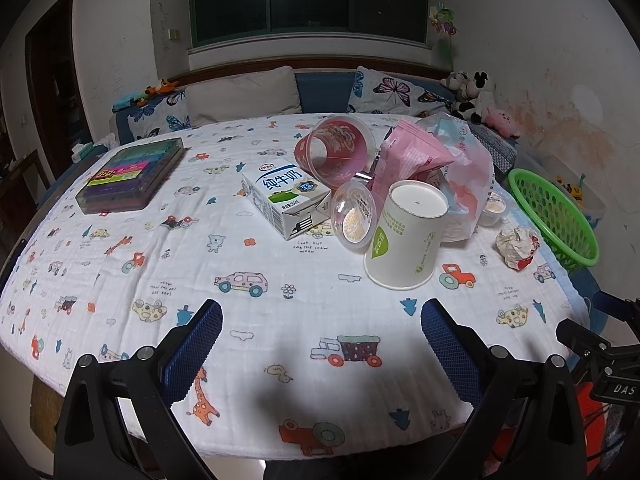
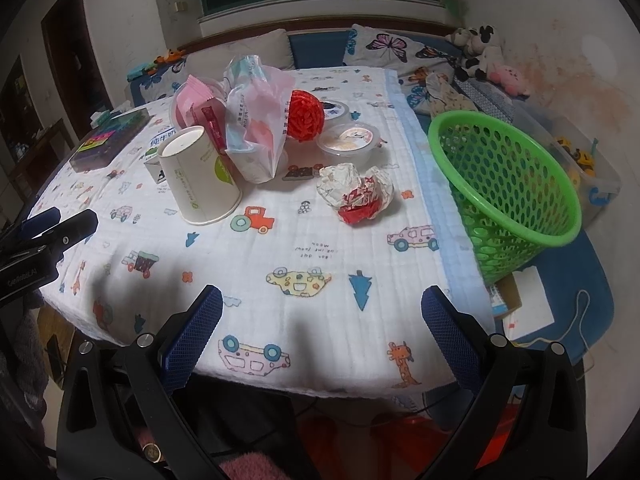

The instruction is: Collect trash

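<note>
A: Start nearest. What are the tools doing?

B: The left gripper (image 1: pixel 321 322) hangs over the near edge of the table (image 1: pixel 120 280) with its jaws spread wide and nothing between them. The right gripper (image 2: pixel 322 308) is the same: released, bare, only printed cloth in the gap.

A: And the first piece of trash ahead?

B: For the right jaws, the crumpled wrapper (image 2: pixel 356 194), a little beyond them and close to their centre line. It lies alone on the cloth, apart from the pile, so I'd judge it the easiest first pick. For the left jaws, the upturned paper cup (image 1: pixel 406 234) sits ahead and to the right, mouth down, probably stable because the wide rim carries it.

A: Further on?

B: Behind the cup, a milk carton (image 1: pixel 286 198) lying flat, a clear lidded cup (image 1: pixel 354 216) tipped on its side against it, and a pink tub (image 1: pixel 334 152) also tipped. Beyond the right jaws and left of centre, a plastic bag (image 2: pixel 258 128) stands slumped against pink packets (image 2: pixel 198 110), with a red mesh ball (image 2: pixel 305 116) and a sealed pudding cup (image 2: pixel 349 140) behind.

A: Where does it all go?

B: Presumably the green basket (image 2: pixel 516 208), off to the right of the right jaws, past the table edge and tilted with its mouth towards them, which ought to ease dropping things in. Nothing shows inside it.
</note>
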A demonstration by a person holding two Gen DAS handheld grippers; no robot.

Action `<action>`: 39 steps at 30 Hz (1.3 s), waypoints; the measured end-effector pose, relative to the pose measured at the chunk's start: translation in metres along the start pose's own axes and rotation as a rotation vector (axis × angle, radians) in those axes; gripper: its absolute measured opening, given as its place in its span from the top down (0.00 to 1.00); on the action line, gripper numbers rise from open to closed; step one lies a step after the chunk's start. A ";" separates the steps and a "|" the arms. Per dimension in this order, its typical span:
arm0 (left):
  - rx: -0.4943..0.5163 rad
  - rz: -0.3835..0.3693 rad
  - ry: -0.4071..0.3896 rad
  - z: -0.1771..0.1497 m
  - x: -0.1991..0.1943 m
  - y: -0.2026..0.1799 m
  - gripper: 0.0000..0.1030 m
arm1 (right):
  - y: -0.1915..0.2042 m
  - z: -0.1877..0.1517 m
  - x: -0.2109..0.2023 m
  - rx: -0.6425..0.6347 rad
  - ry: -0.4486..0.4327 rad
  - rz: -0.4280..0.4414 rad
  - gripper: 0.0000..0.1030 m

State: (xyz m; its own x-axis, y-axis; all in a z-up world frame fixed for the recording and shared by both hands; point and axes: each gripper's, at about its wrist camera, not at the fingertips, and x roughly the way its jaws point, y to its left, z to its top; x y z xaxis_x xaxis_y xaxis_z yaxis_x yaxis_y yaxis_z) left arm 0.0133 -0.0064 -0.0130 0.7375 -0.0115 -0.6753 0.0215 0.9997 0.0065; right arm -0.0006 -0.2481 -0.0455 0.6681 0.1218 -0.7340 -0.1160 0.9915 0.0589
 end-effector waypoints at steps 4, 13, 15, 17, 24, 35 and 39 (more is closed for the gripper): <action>0.004 -0.002 0.007 0.004 0.008 -0.003 0.06 | 0.000 0.001 0.002 -0.001 0.001 0.004 0.05; 0.011 -0.012 0.015 0.008 0.014 -0.003 0.06 | -0.004 0.007 0.008 -0.003 0.002 0.008 0.05; 0.014 -0.019 0.015 0.009 0.015 -0.004 0.06 | -0.004 0.008 0.010 -0.002 0.002 0.009 0.05; 0.021 -0.030 0.012 0.012 0.016 -0.006 0.06 | -0.005 0.009 0.011 -0.003 0.005 0.007 0.06; 0.054 -0.087 0.005 0.024 0.027 -0.019 0.06 | -0.011 0.013 0.015 0.001 0.004 0.010 0.06; 0.127 -0.147 0.008 0.043 0.060 -0.045 0.09 | -0.021 0.021 0.023 0.011 0.006 0.007 0.06; 0.141 -0.158 0.026 0.051 0.076 -0.050 0.21 | -0.025 0.024 0.026 0.017 0.005 0.006 0.06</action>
State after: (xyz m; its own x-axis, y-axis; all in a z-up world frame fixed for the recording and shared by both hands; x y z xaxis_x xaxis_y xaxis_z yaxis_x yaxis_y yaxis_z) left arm 0.1026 -0.0586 -0.0272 0.7001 -0.1659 -0.6945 0.2312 0.9729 0.0006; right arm 0.0375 -0.2687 -0.0502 0.6637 0.1278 -0.7370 -0.1073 0.9914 0.0752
